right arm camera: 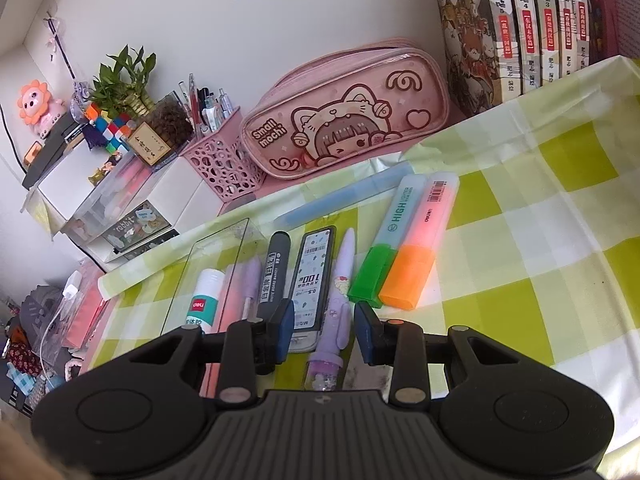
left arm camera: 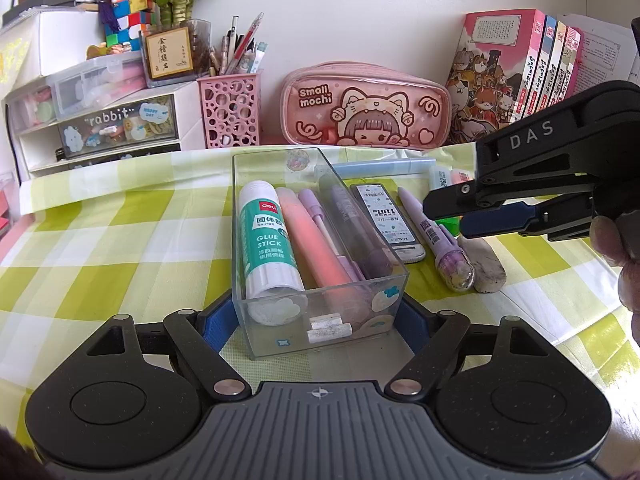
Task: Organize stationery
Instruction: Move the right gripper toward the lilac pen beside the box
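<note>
The left gripper (left arm camera: 312, 326) pinches the near end of the clear organizer box (left arm camera: 320, 320), which holds one glue stick (left arm camera: 266, 236) and three pens. The right gripper (right arm camera: 324, 330), spread and empty, hangs above one purple pen (right arm camera: 340, 296) and one refill case (right arm camera: 314, 276); two highlighters (right arm camera: 400, 248) lie just beside.

Readable: "deli", "GLUE STICK" on glue stick (left arm camera: 266, 236), between the left jaws in the box. "DAS" on right gripper (left arm camera: 532, 135). "Small mochi" on pencil case (left arm camera: 364, 106) beyond. "rabbit" drawer (left arm camera: 120, 126). "HIGH LIGHTER" on green highlighter (right arm camera: 390, 236), ahead-right of right jaws; "100" on lead case (right arm camera: 312, 276).
</note>
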`<state>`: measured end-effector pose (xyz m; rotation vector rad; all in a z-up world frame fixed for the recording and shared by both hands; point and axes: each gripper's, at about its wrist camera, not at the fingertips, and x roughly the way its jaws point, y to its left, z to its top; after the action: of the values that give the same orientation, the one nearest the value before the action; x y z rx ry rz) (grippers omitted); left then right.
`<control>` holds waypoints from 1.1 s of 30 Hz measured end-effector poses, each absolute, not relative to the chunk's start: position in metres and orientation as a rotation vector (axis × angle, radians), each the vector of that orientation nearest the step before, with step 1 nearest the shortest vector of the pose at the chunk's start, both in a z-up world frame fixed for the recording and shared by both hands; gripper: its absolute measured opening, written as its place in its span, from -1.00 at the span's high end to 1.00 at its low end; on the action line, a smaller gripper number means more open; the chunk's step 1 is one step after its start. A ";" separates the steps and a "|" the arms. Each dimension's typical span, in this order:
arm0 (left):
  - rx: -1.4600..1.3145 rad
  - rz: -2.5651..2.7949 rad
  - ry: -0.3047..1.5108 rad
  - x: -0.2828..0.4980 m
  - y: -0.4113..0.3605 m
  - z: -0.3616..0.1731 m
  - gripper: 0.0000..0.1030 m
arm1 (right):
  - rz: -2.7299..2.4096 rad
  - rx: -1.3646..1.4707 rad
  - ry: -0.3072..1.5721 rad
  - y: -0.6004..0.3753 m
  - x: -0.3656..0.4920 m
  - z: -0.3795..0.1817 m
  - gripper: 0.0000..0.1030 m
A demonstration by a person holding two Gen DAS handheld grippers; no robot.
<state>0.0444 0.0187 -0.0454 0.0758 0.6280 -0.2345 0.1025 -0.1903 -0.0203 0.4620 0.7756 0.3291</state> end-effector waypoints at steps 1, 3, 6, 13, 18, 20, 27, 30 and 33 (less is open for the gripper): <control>0.076 -0.234 0.628 0.044 0.019 -0.045 -0.53 | 0.343 0.465 0.773 -0.190 0.103 -0.020 0.32; 0.077 -0.234 0.628 0.044 0.019 -0.045 -0.53 | 0.353 0.480 0.772 -0.190 0.104 -0.021 0.36; 0.077 -0.231 0.627 0.044 0.018 -0.045 -0.54 | 0.352 0.496 0.783 -0.193 0.106 -0.025 0.39; 0.077 -0.226 0.624 0.044 0.018 -0.045 -0.52 | 0.344 0.468 0.791 -0.190 0.106 -0.029 0.42; 0.077 -0.226 0.624 0.044 0.018 -0.045 -0.52 | 0.342 0.435 0.783 -0.186 0.107 -0.031 0.49; 0.077 -0.226 0.624 0.044 0.018 -0.045 -0.52 | 0.342 0.409 0.777 -0.183 0.106 -0.031 0.50; 0.077 -0.226 0.623 0.044 0.018 -0.045 -0.52 | 0.345 0.303 0.748 -0.171 0.104 -0.033 0.50; 0.077 -0.226 0.623 0.044 0.018 -0.045 -0.52 | 0.348 0.265 0.738 -0.167 0.105 -0.032 0.50; 0.077 -0.226 0.623 0.044 0.018 -0.045 -0.52 | 0.360 0.246 0.731 -0.167 0.108 -0.033 0.50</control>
<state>0.0443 0.0183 -0.0450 0.0765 0.6235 -0.2258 0.1085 -0.1672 -0.0328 0.2463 0.7311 0.3600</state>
